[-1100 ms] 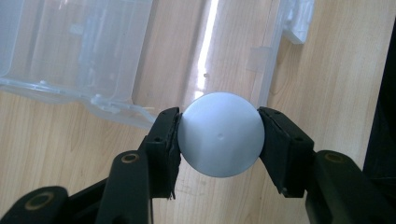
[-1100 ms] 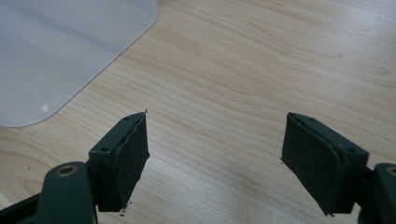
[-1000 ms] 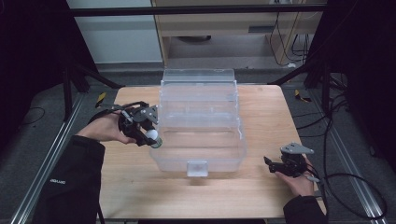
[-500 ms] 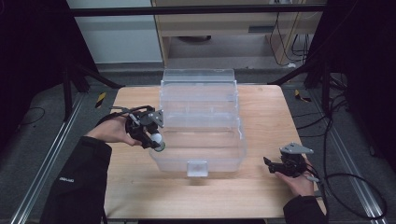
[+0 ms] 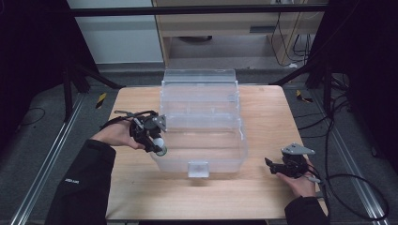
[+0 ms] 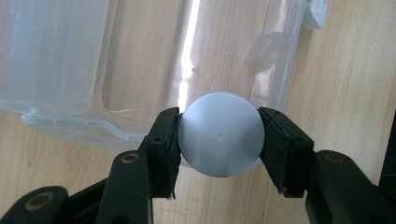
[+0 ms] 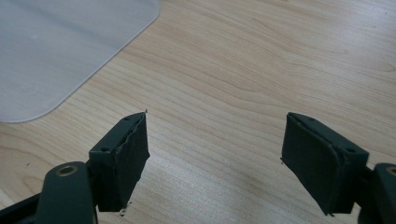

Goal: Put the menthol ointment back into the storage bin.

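A white ball (image 6: 221, 134) sits pinched between both pads of my left gripper (image 6: 219, 140), which is shut on it. In the high view that ball (image 5: 160, 142) and left gripper (image 5: 157, 144) hang at the front left corner of a clear plastic box (image 5: 202, 140) with its lid swung open toward the back. The left gripper view looks down past the ball onto the box's rim and floor (image 6: 154, 60). My right gripper (image 5: 272, 165) rests on the table (image 5: 263, 197) near the front right, its jaws wide open (image 7: 215, 158) over bare wood.
The clear box takes up the middle of the wooden table, with a latch tab (image 5: 198, 168) at its front edge. A corner of clear plastic (image 7: 60, 51) lies ahead-left of the right gripper. Black frame posts and cables flank the table.
My left hand has carried the ball down and to the right, closer to the box's front left corner. The right hand has stayed put.
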### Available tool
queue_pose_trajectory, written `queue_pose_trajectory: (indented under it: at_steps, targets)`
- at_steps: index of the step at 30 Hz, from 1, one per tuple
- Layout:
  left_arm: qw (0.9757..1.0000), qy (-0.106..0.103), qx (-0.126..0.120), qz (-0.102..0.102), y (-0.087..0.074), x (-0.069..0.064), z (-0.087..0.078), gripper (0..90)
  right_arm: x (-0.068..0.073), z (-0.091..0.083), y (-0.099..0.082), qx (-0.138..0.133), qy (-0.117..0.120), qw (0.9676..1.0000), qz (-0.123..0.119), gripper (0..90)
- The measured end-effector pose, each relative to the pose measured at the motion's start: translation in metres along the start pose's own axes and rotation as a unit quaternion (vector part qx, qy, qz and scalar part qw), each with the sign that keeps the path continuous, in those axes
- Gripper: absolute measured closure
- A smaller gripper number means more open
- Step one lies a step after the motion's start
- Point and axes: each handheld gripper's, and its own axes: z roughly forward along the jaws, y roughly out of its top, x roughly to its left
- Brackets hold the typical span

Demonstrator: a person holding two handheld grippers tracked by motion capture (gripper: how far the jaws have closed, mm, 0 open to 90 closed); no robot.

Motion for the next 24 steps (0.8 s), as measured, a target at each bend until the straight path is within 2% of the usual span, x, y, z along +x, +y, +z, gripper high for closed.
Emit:
queue_pose_trajectory:
  at_steps: [24]
  targets:
    - [0.9998, -0.015, 0.011, -0.005, 0.000, 0.004, 0.026, 50.3, 0.000, 0.000, 0.000, 0.002, 0.000, 1.0000, -0.002, 22.8]
